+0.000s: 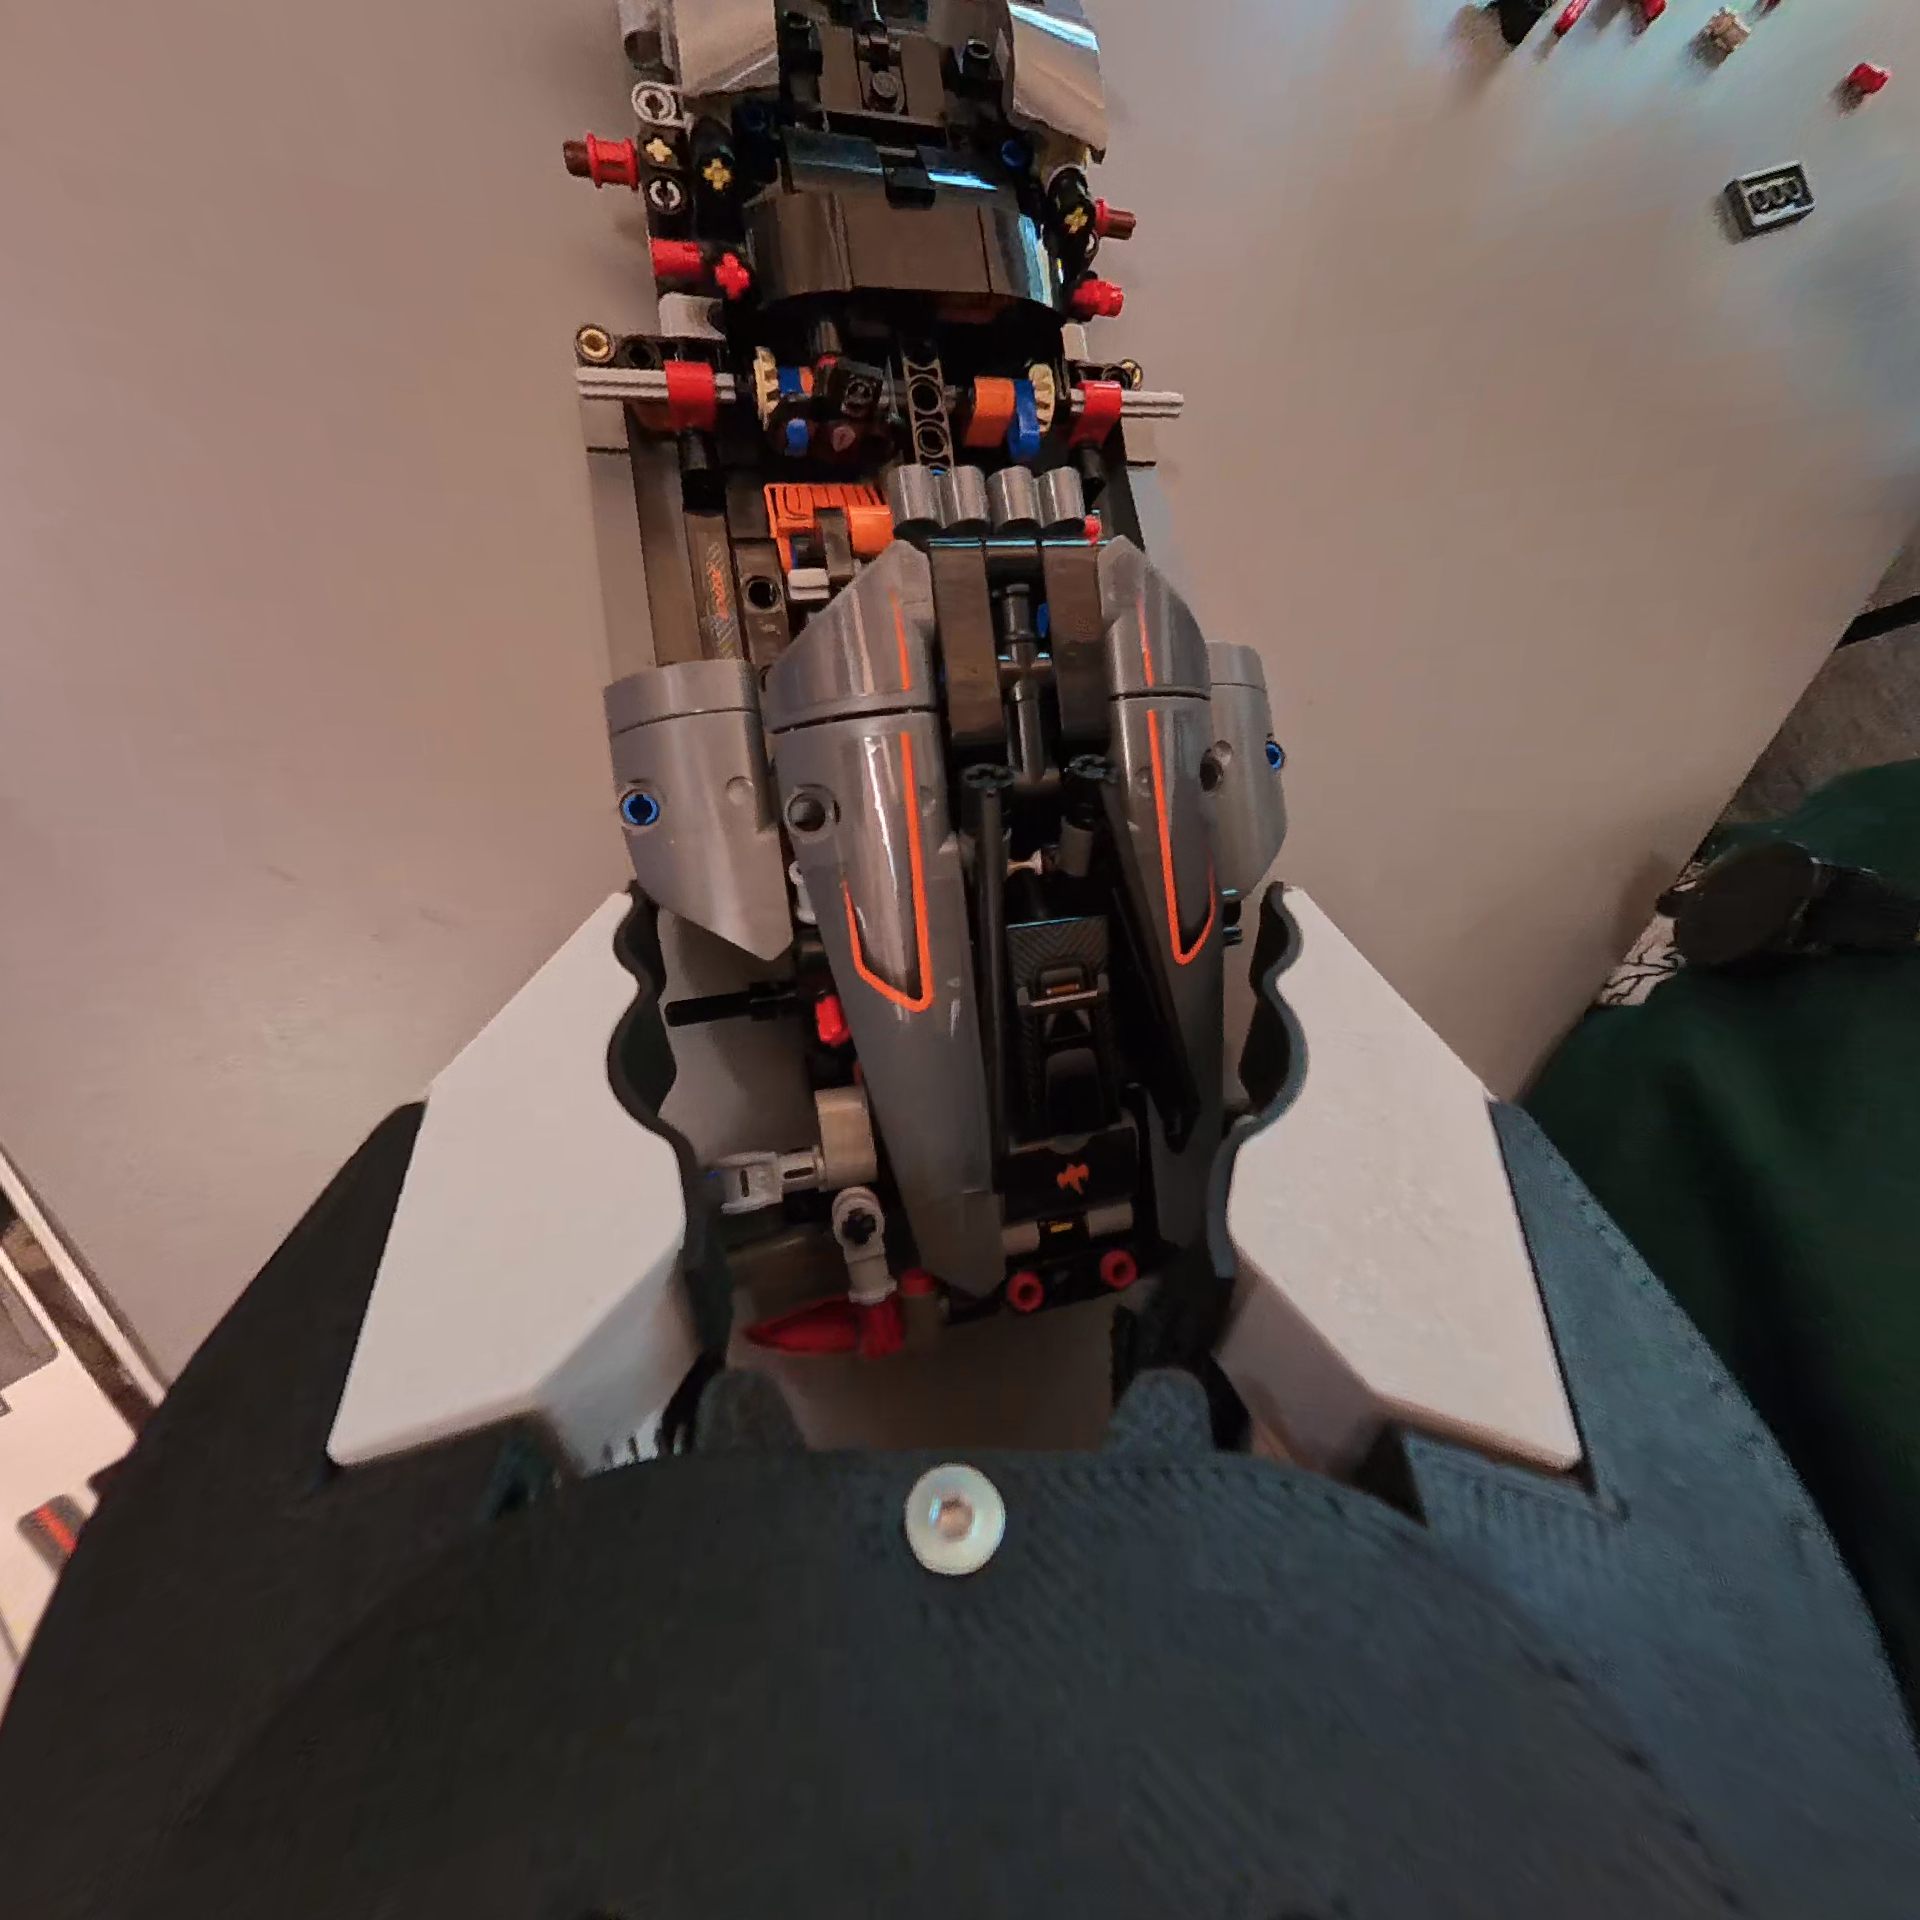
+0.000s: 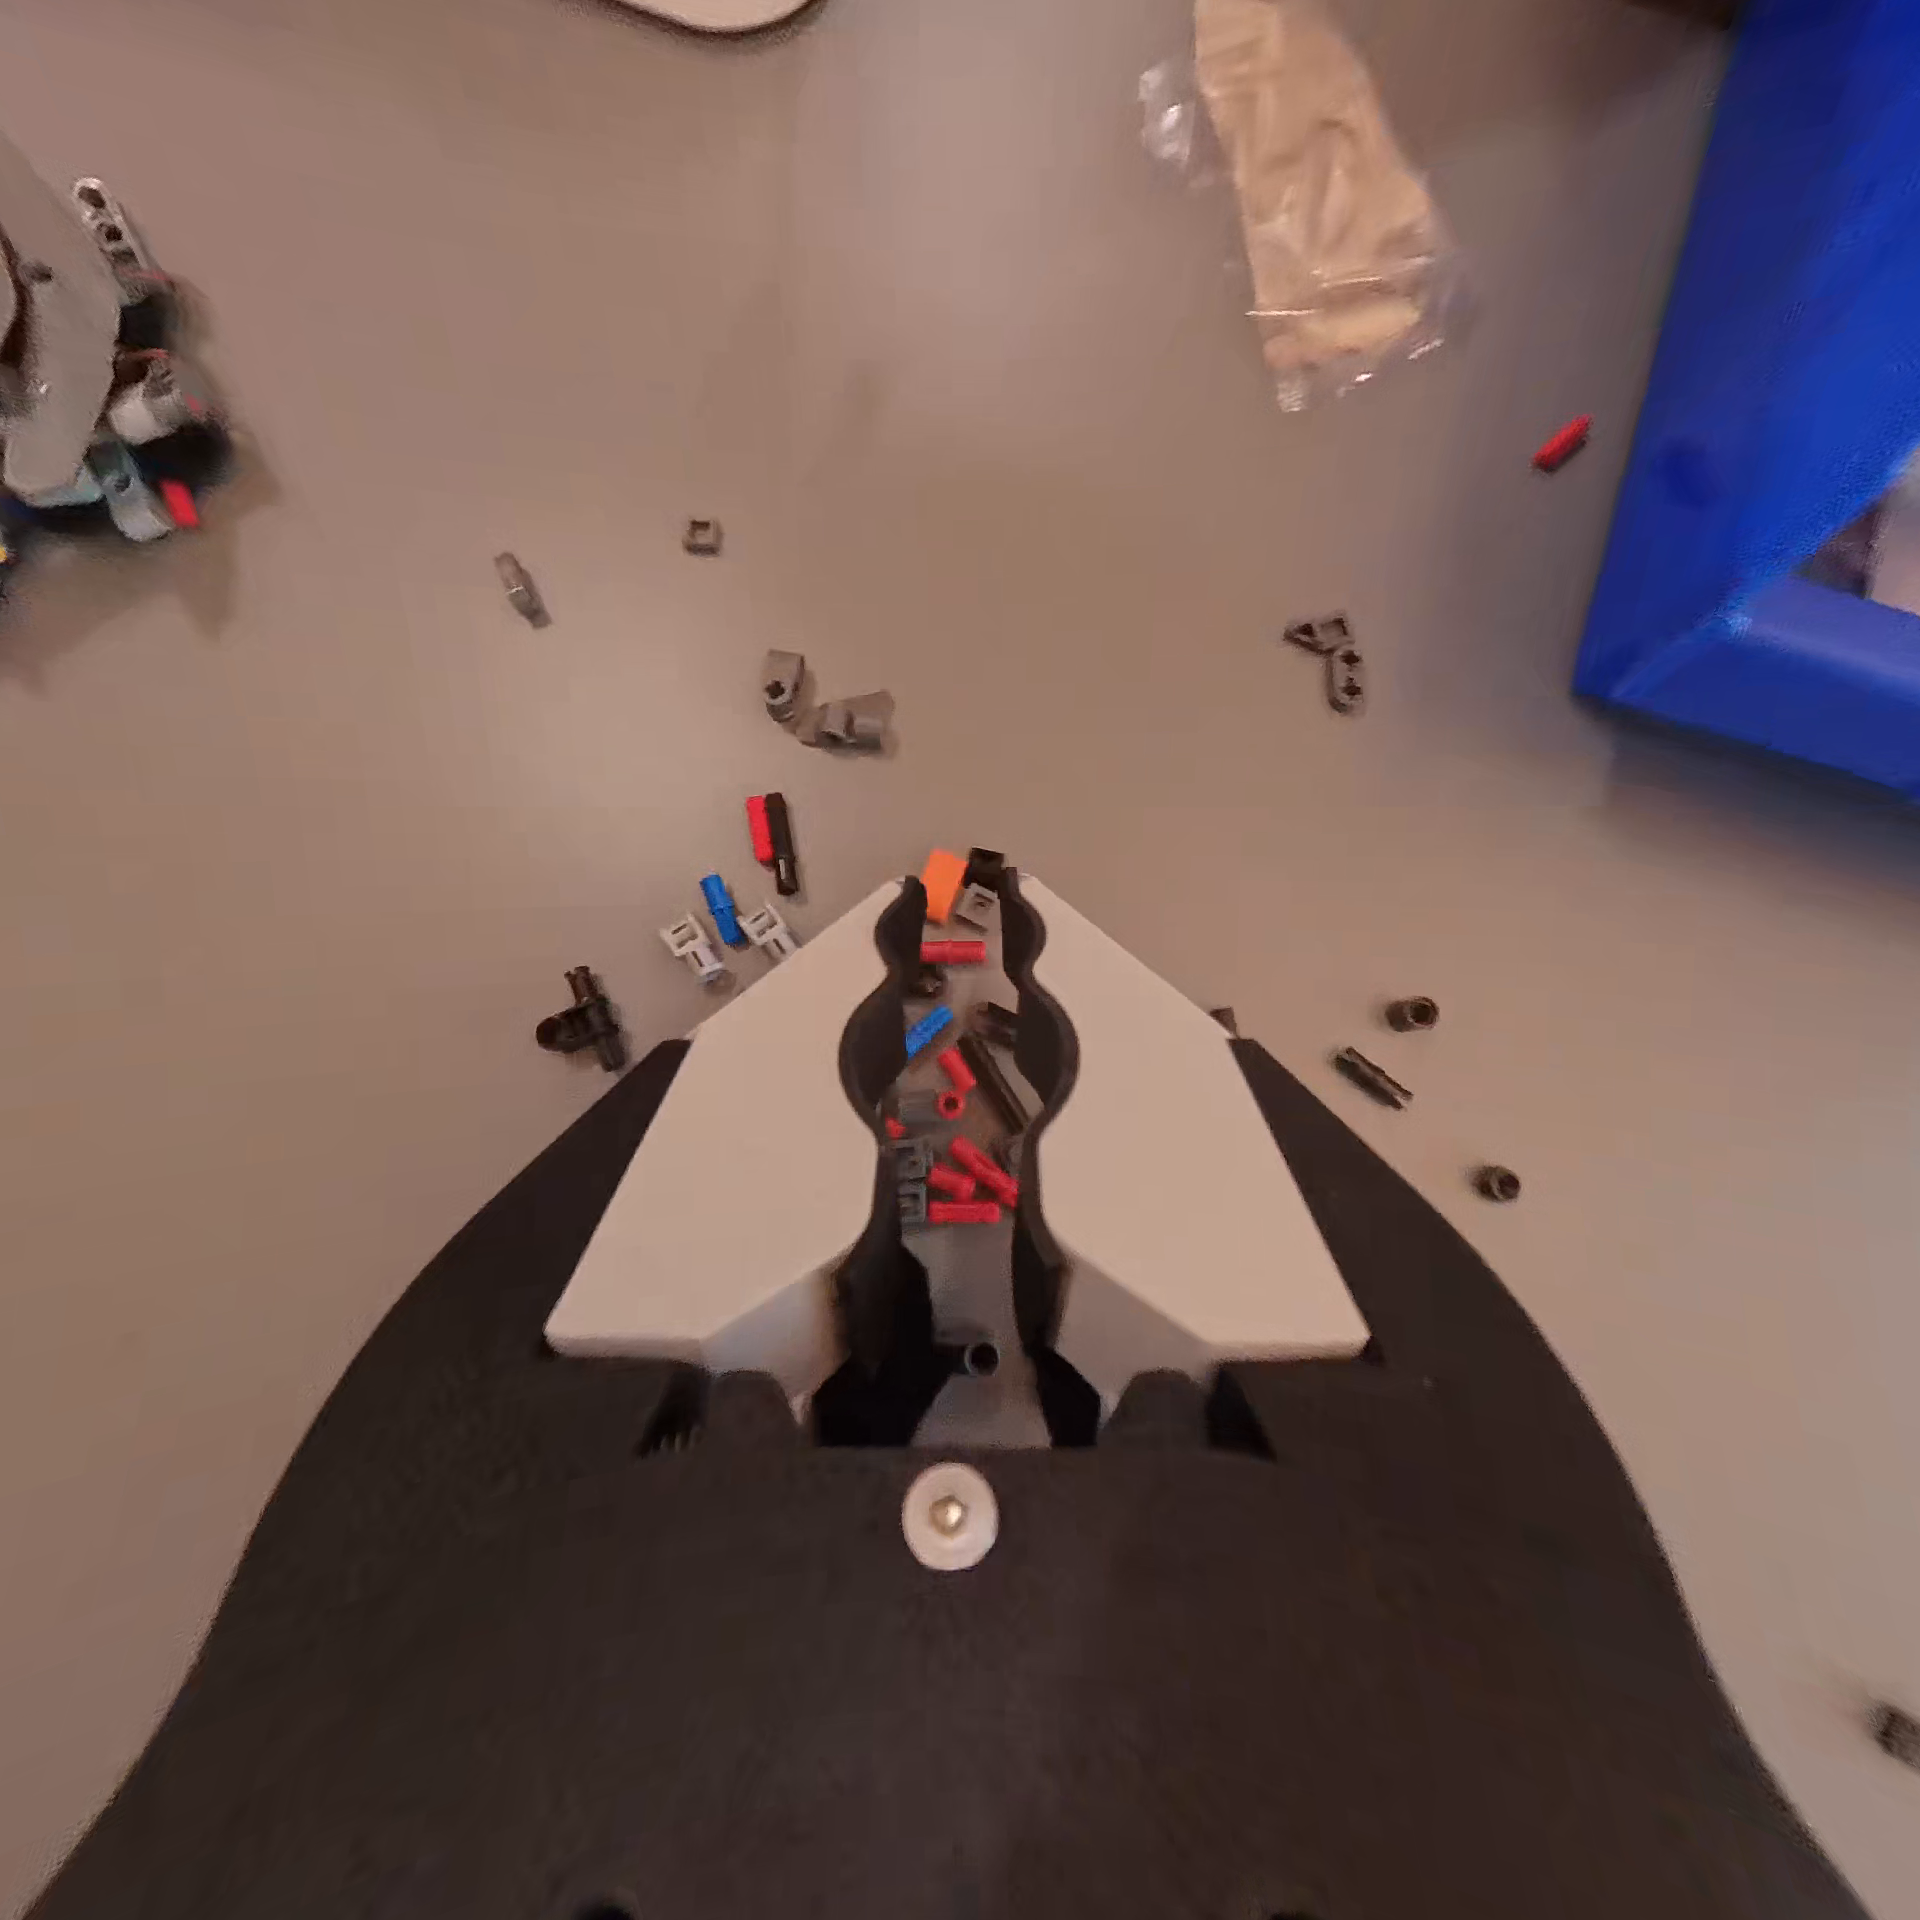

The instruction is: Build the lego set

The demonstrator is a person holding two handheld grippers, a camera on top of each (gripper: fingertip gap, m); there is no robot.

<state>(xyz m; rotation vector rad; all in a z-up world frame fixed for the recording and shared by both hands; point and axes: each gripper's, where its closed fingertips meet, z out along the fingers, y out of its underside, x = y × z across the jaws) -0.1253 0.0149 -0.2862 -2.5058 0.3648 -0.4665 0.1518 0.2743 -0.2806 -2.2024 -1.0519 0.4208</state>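
The grey, black and orange lego vehicle model (image 1: 904,831) lies lengthwise on the pale table, and its far end also shows at the left edge of the right wrist view (image 2: 94,364). My left gripper (image 1: 958,902) has its jaws spread wide around the near end of the model, with a pad against each side. My right gripper (image 2: 961,891) hangs over a heap of small red, blue and black pins (image 2: 961,1143). Its jaws stand a narrow gap apart. An orange piece (image 2: 940,881) and a grey piece (image 2: 977,906) sit at the tips; I cannot tell if they are clamped.
A blue bin (image 2: 1787,416) stands at the right, with a clear plastic bag (image 2: 1330,208) beside it. Loose grey, black and red pieces (image 2: 831,717) are scattered around. A grey plate (image 1: 1771,197), a green cloth (image 1: 1766,1195) and a printed booklet (image 1: 42,1351) border the model. My right fingertips sit around 40 cm from my left ones.
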